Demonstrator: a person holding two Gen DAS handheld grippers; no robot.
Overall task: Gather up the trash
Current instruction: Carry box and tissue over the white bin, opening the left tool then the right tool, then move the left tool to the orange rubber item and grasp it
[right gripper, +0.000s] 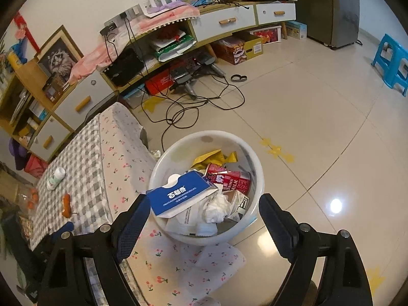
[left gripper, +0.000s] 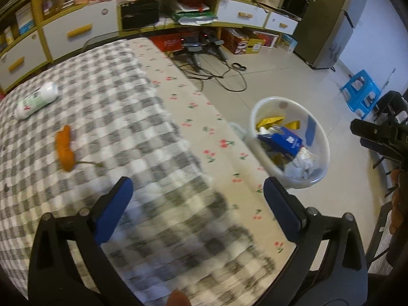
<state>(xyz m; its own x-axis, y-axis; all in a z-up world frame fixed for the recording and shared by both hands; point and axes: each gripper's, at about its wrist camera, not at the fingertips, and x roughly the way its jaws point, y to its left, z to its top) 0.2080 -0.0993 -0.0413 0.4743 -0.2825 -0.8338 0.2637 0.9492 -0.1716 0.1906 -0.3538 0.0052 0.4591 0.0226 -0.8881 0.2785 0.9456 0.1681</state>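
Now both my claws are spread wide and hold nothing. My right gripper (right gripper: 202,225) hangs over the white trash basket (right gripper: 258,178), which stands on the floor just beside the hanging edge of the cherry-print tablecloth (right gripper: 112,153); below and between its fingers lie a blue carton (right gripper: 178,196), a red drink box (right gripper: 233,179), crumpled white paper (right gripper: 216,209) and a yellow wrapper (right gripper: 213,156). My left gripper (left gripper: 197,207) hovers over the grey checked cloth (left gripper: 114,102) on the table.

Two pieces are left to collect, both ahead and to the left of my left claw. Nearer is an orange peel (left gripper: 65,149) with a thin green stem; I judge it light, soft and limp, so I would pinch it across its narrow middle and not by the stem, which could tear off. Farther off lies a white plastic bottle (left gripper: 37,100) on its side. It looks light, stiff and smooth, and it may roll or slip, so I would close across the body near the label, at right angles to its length.

The left view is blurred, so finer detail of the peel I cannot tell.
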